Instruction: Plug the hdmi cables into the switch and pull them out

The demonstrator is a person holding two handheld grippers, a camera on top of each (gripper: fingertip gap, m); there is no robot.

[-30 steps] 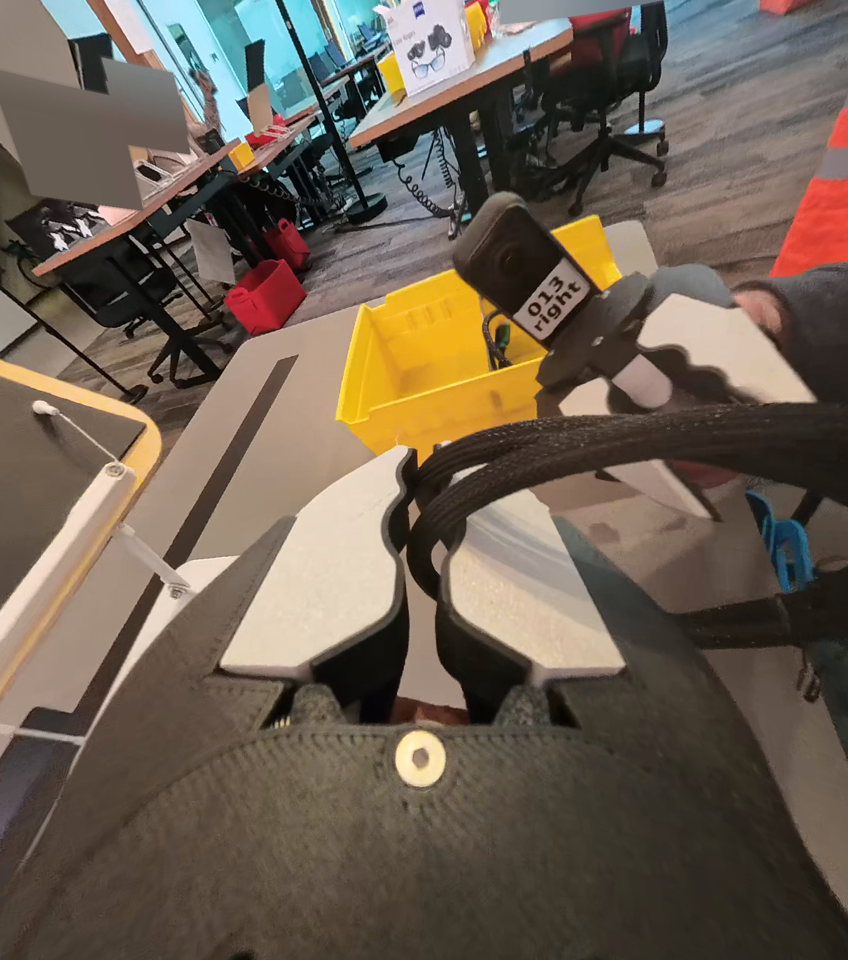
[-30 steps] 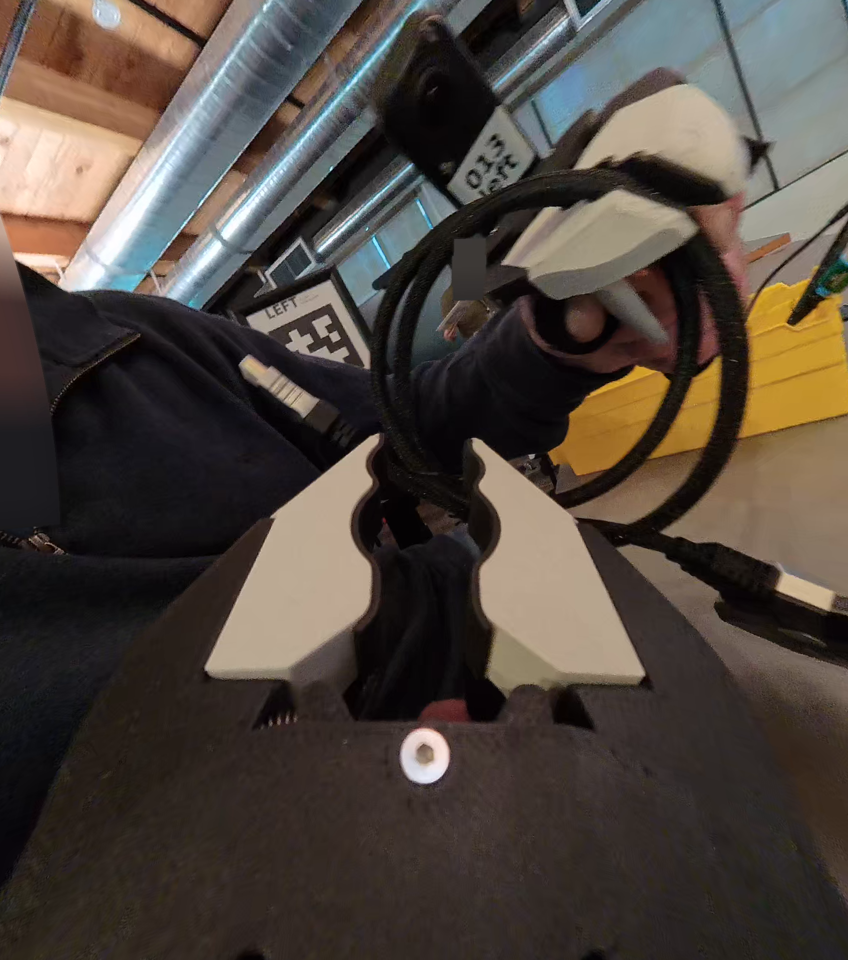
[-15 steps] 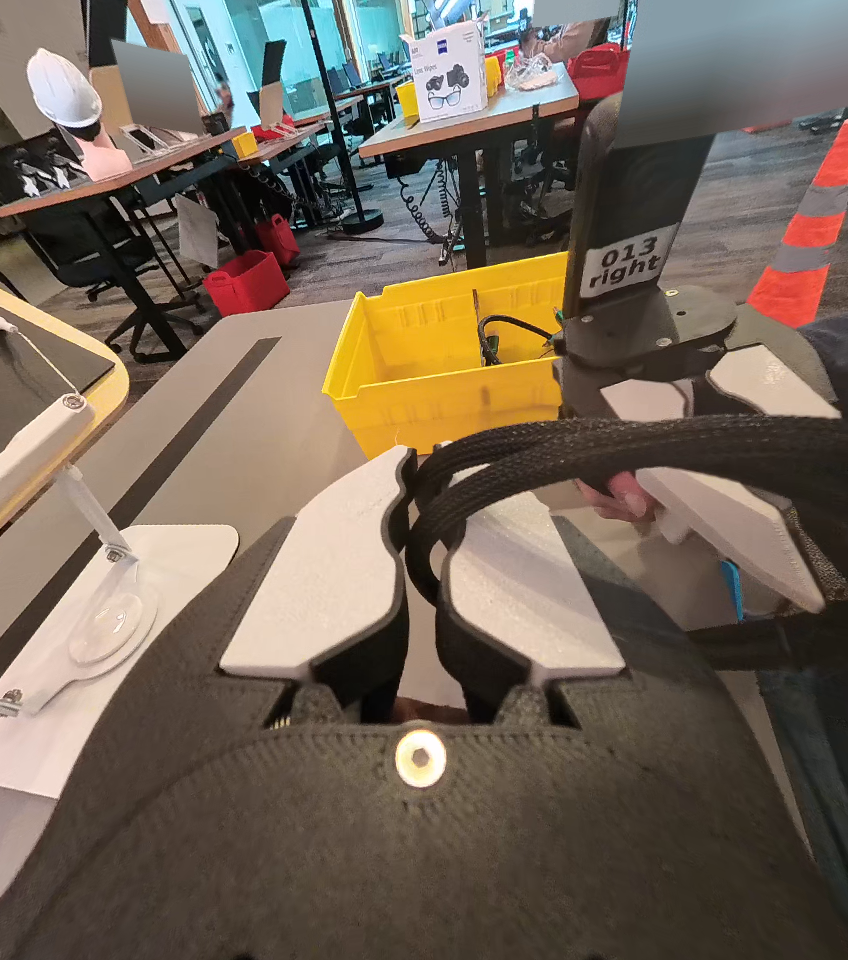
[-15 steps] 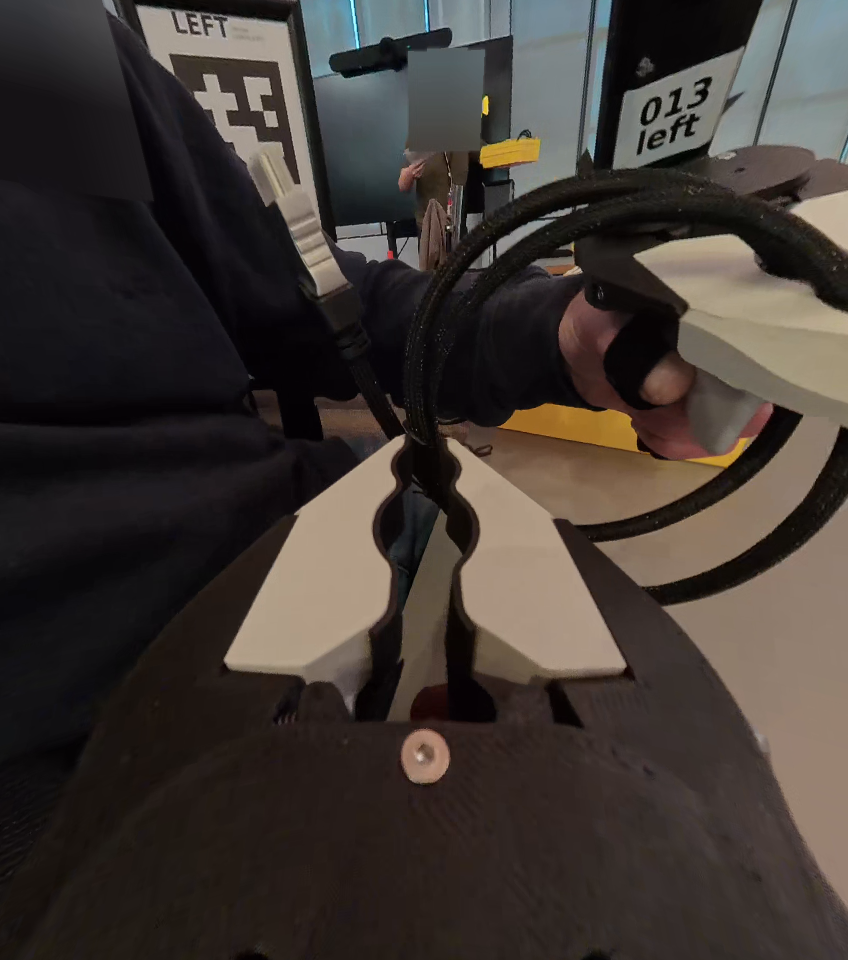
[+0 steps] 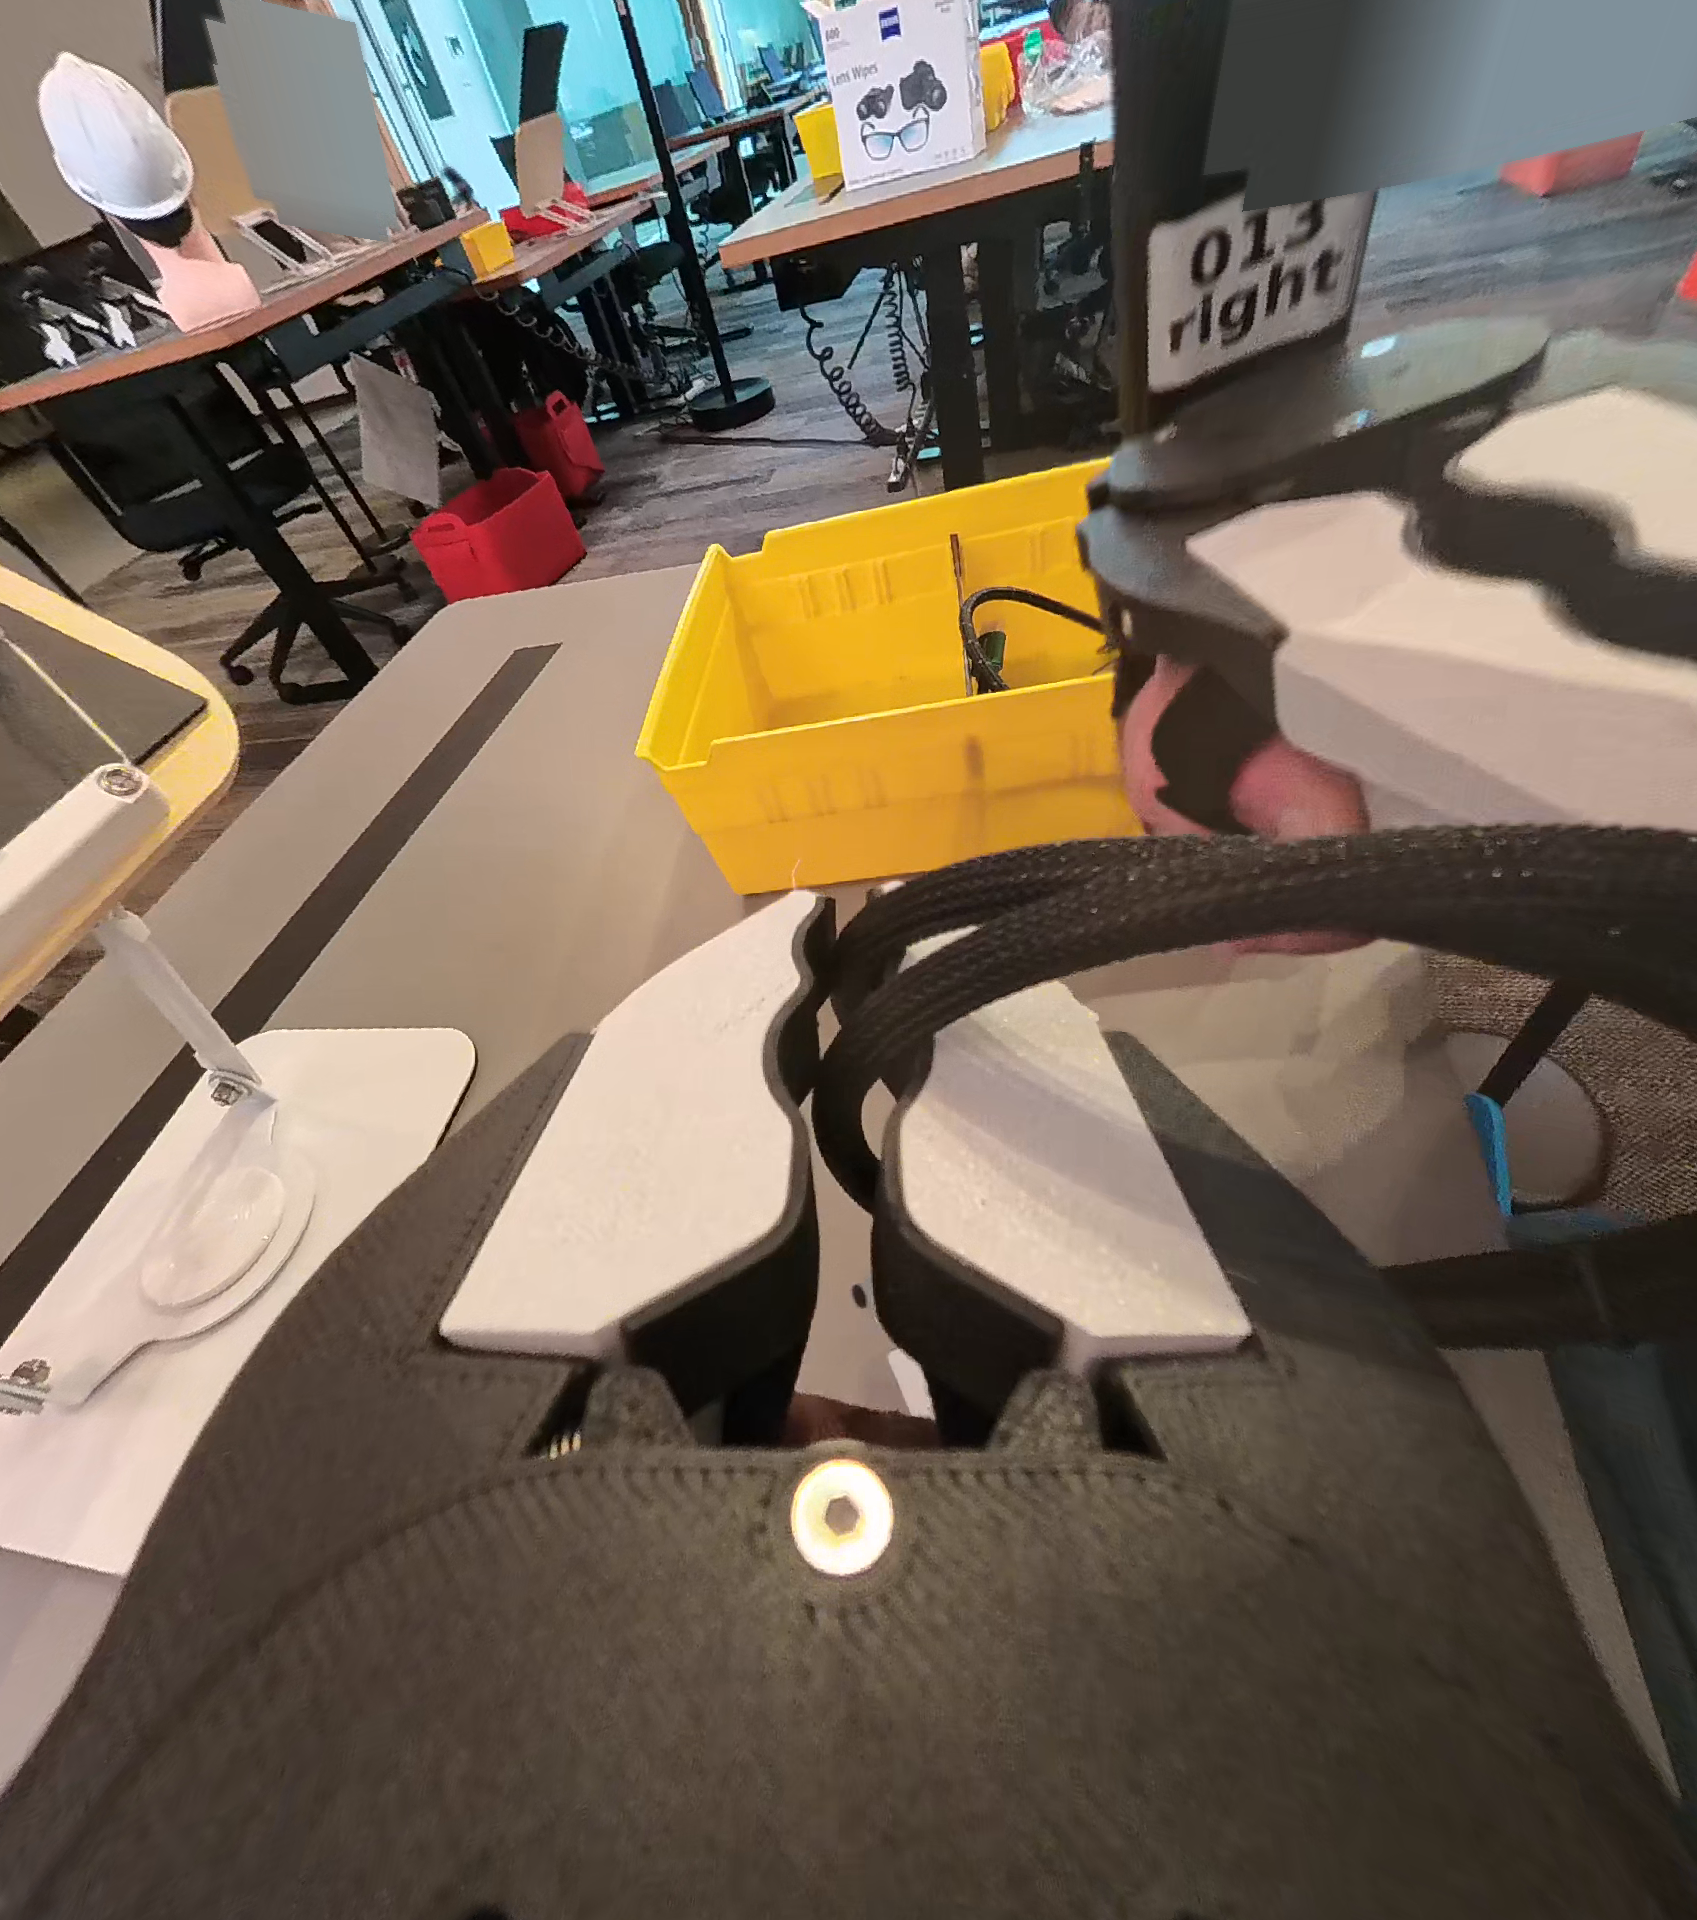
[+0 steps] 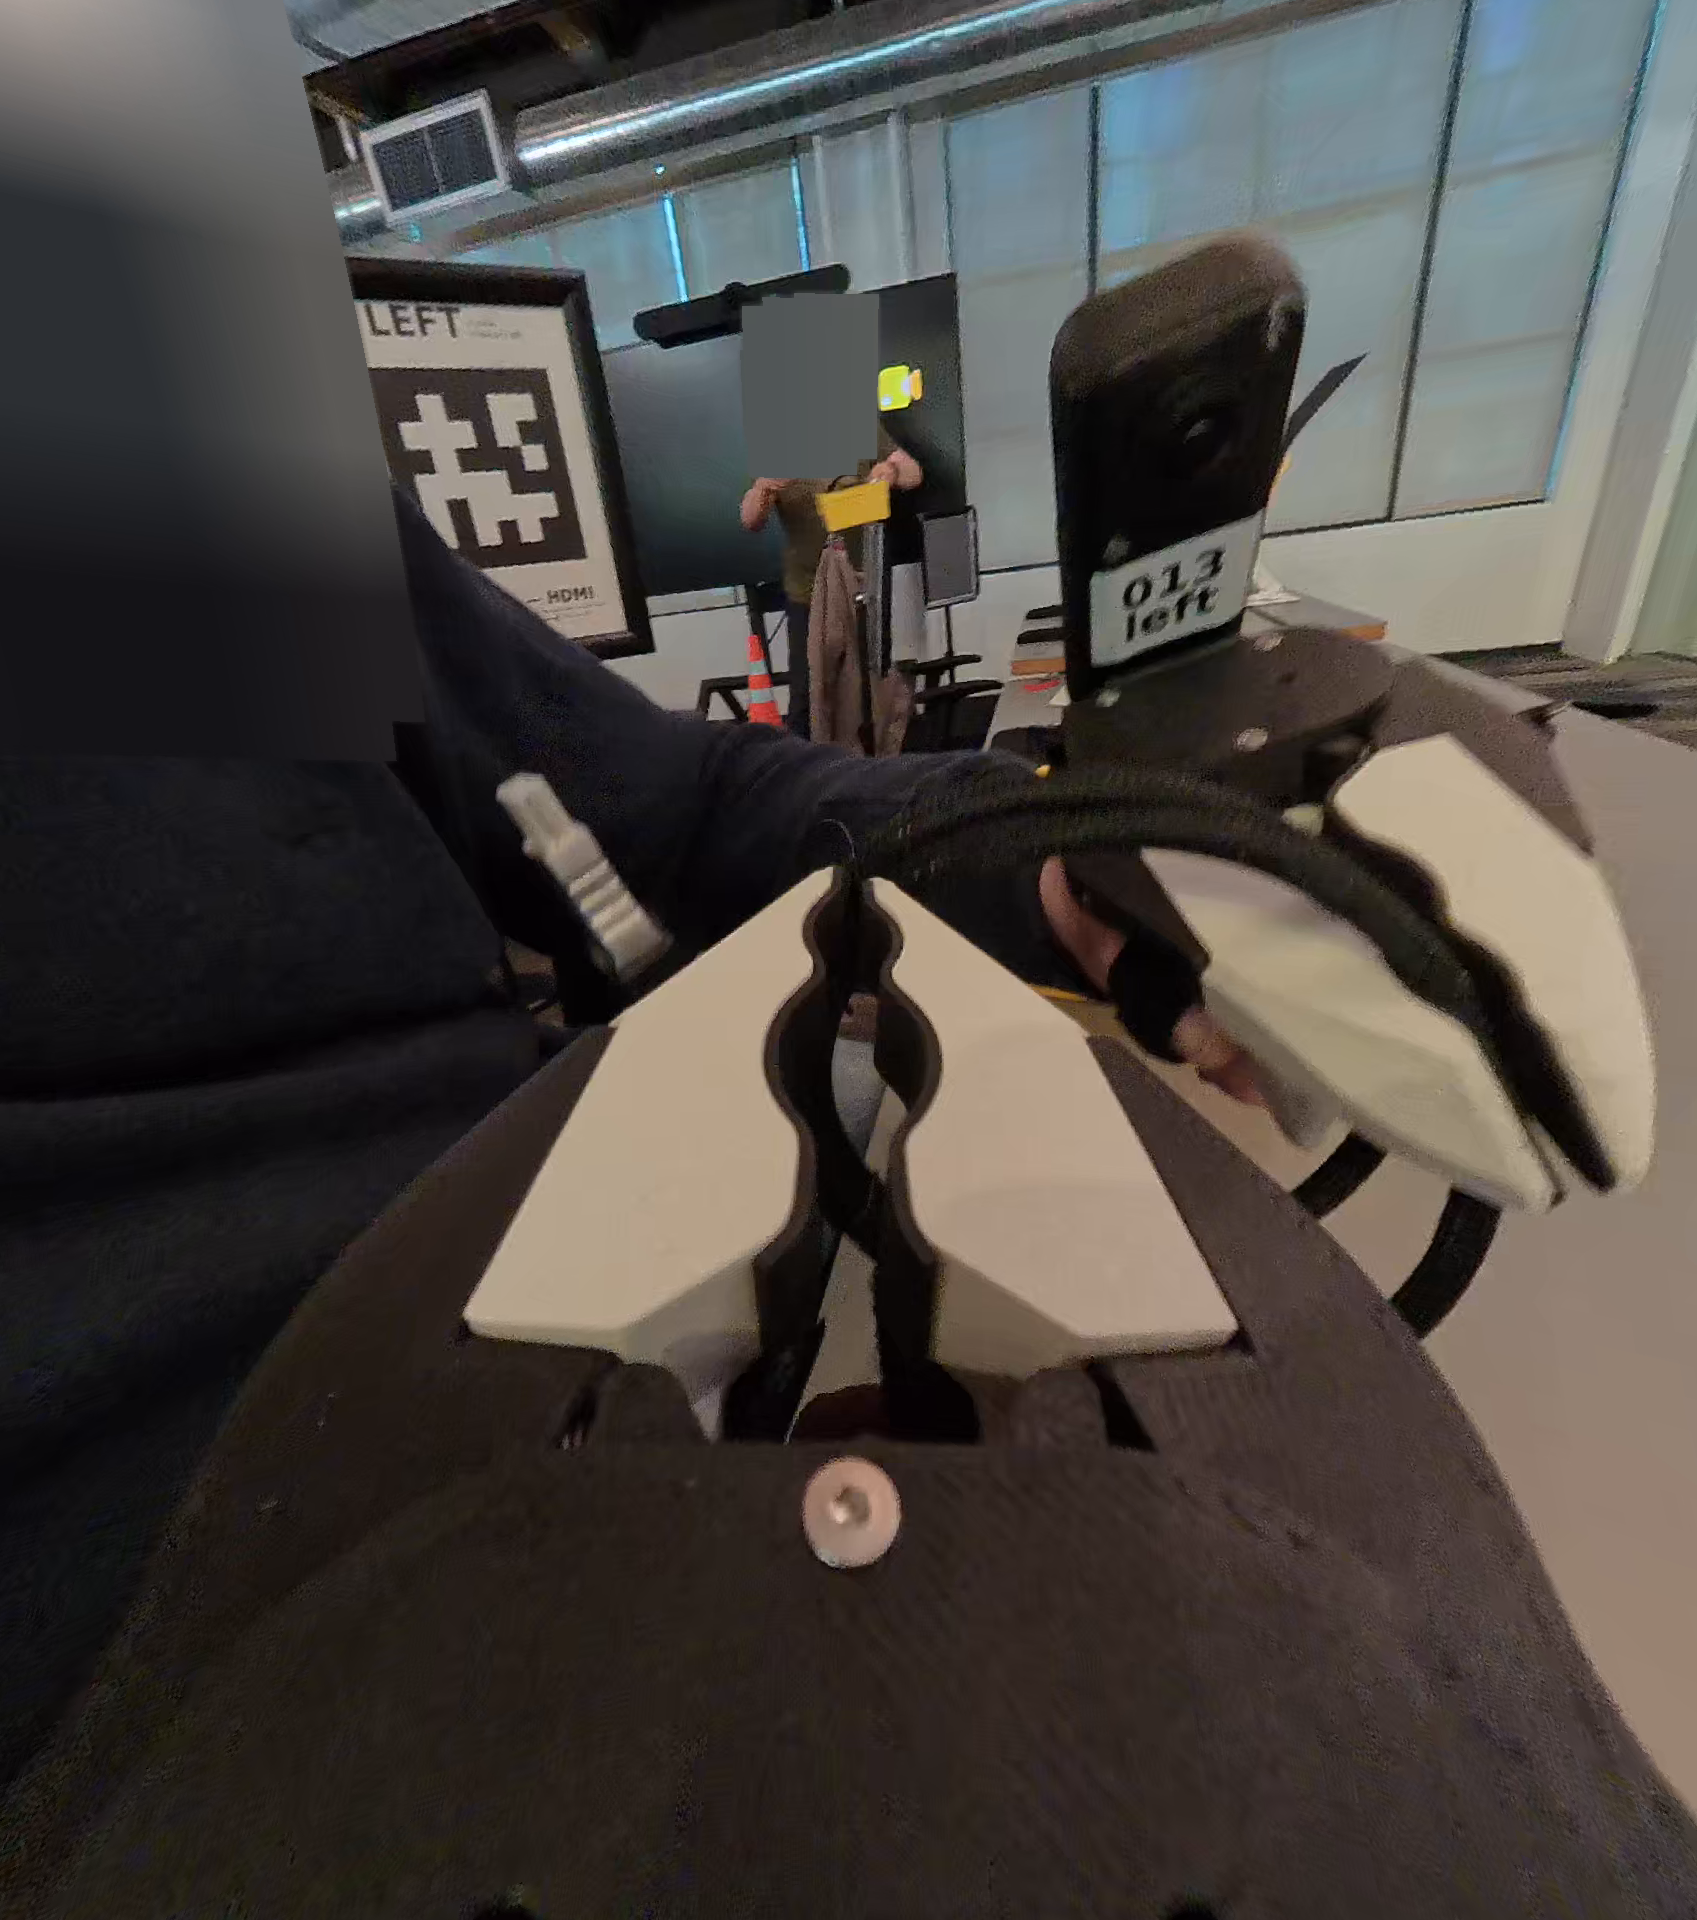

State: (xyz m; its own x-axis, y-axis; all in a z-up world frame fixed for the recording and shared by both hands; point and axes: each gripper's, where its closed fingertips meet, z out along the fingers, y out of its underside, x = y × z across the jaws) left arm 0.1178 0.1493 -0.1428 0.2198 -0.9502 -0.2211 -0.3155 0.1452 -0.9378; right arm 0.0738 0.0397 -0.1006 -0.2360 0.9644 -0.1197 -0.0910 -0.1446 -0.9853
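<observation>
The grey tabletop [image 5: 532, 831] carries a yellow bin [image 5: 885, 748] at its far side, with a dark cable end lying in one compartment. At the left stands a white stand base [image 5: 200, 1226] with a clear suction cup, under a tilted black board with a yellow rim [image 5: 13, 727].

A coil of black braided HDMI cable [image 5: 1291, 883] hangs in the air above the tabletop, stretched between both tools. The left gripper [image 5: 839, 997] has its fingers clenched on the loops, which pass between the tips and sweep off to the right. The right gripper [image 6: 852, 904], seen from its own camera, has its fingers squeezed on the same coil at the tips, with strands crossing down in the gap between them. In that view the coil arcs right to the other tool, and a silver HDMI plug [image 6: 586, 883] dangles at the left against the person's dark sleeve [image 6: 678, 790].
</observation>
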